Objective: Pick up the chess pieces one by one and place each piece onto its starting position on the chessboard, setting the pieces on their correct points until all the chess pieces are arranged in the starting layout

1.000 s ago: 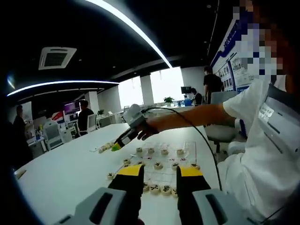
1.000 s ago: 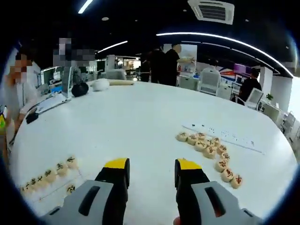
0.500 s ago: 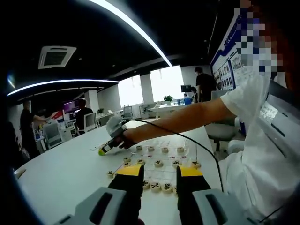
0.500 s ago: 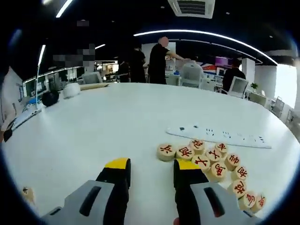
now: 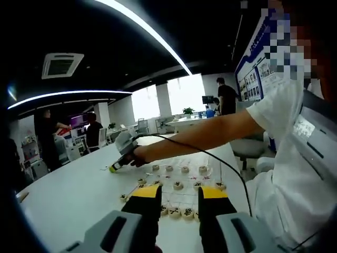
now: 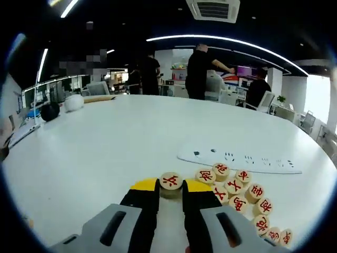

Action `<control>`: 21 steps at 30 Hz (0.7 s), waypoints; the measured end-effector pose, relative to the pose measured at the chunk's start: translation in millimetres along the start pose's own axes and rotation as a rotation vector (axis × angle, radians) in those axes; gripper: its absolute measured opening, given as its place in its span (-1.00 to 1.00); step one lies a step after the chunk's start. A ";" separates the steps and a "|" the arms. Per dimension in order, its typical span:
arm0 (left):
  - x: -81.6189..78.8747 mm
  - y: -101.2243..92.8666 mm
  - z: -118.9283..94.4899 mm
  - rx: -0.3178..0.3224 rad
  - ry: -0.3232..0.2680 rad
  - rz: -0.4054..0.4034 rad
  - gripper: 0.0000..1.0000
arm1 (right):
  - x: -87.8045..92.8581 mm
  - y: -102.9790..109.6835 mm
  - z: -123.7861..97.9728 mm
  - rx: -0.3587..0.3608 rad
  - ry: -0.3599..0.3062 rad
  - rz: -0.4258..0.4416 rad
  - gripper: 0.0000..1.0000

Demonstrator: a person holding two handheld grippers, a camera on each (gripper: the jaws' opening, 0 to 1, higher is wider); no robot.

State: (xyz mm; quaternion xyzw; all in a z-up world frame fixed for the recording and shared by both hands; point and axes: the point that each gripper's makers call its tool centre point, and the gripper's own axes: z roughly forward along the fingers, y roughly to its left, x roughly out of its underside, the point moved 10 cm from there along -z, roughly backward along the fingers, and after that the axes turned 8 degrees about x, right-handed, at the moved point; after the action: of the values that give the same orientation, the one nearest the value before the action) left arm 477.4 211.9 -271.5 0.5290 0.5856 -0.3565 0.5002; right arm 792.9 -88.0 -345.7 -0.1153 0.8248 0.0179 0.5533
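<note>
Here the right gripper (image 6: pixel 170 194) is clamping a red-marked chess piece (image 6: pixel 171 182) at the pile's edge (image 6: pixel 239 197).

Across the white table (image 6: pixel 105 142) the chessboard (image 5: pixel 189 185) is waiting under the left gripper (image 5: pixel 179 196), whose jaws are standing apart, empty. Lifting straight up should be keeping the neighbouring discs undisturbed, then matching the character to its point.

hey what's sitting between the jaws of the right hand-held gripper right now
In the right gripper view, a round wooden chess piece with a red character sits between the jaws of the right hand-held gripper, at the left end of the red-marked pile.
</note>
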 end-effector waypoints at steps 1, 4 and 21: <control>0.0 0.5 -0.3 -0.002 -0.001 -0.001 -0.41 | -3.2 3.0 -7.7 -0.037 -0.026 0.000 -0.63; 0.6 0.8 -0.8 -0.001 -0.001 -0.006 -0.41 | -7.5 3.7 -29.1 -0.103 -0.036 -0.046 -0.63; -3.4 -10.2 3.7 0.015 0.013 0.012 -0.40 | 56.1 -27.2 -252.4 -0.424 -0.155 -0.058 -0.62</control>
State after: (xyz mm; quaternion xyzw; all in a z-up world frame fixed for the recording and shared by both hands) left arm 468.0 205.6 -270.3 0.5383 0.5831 -0.3545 0.4946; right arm 549.1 -163.7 -296.7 -0.2510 0.7538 0.1838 0.5787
